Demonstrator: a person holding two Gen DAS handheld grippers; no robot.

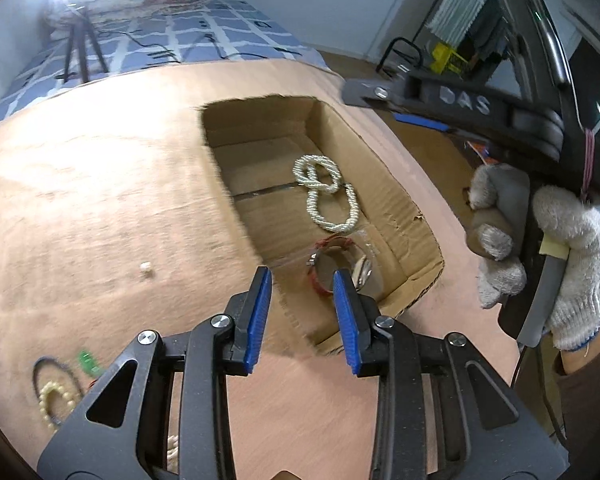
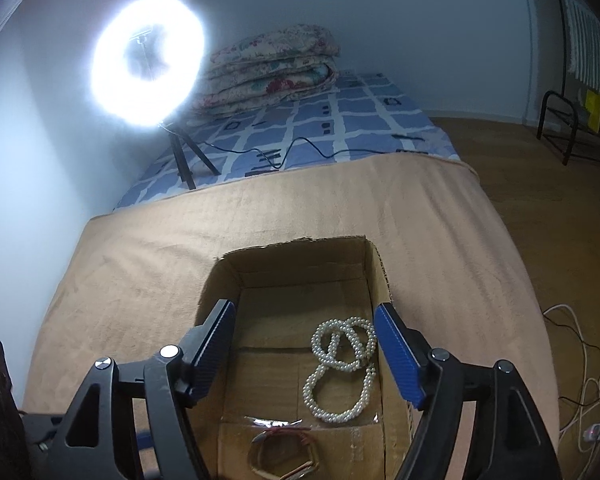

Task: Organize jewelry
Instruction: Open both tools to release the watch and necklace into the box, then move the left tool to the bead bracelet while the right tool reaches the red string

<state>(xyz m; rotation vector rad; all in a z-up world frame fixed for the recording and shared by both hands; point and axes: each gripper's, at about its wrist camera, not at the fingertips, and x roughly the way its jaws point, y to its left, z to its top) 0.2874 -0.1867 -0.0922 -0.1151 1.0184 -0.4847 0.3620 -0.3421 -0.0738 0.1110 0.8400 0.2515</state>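
Observation:
An open cardboard box (image 1: 380, 168) sits on the tan cloth; it also shows in the right wrist view (image 2: 376, 276). In it lie pearl bracelets (image 1: 328, 196) (image 2: 342, 368) and a red-trimmed bangle (image 1: 332, 266) (image 2: 284, 454). My left gripper (image 1: 304, 312) is open and empty, just above the box's near edge. My right gripper (image 2: 306, 352) is open and empty, above the box; it also shows in the left wrist view (image 1: 416, 110), held by a gloved hand. On the cloth at the lower left lie a pearl bracelet (image 1: 54, 400), a black ring (image 1: 56, 376) and a green piece (image 1: 87, 362).
A small white bead (image 1: 146, 268) lies on the cloth (image 2: 260, 216). A ring light on a tripod (image 2: 148, 60) and folded quilts (image 2: 272, 68) stand on the blue checked bed behind. A black rack (image 2: 560, 132) and cables (image 2: 592, 392) are on the floor at the right.

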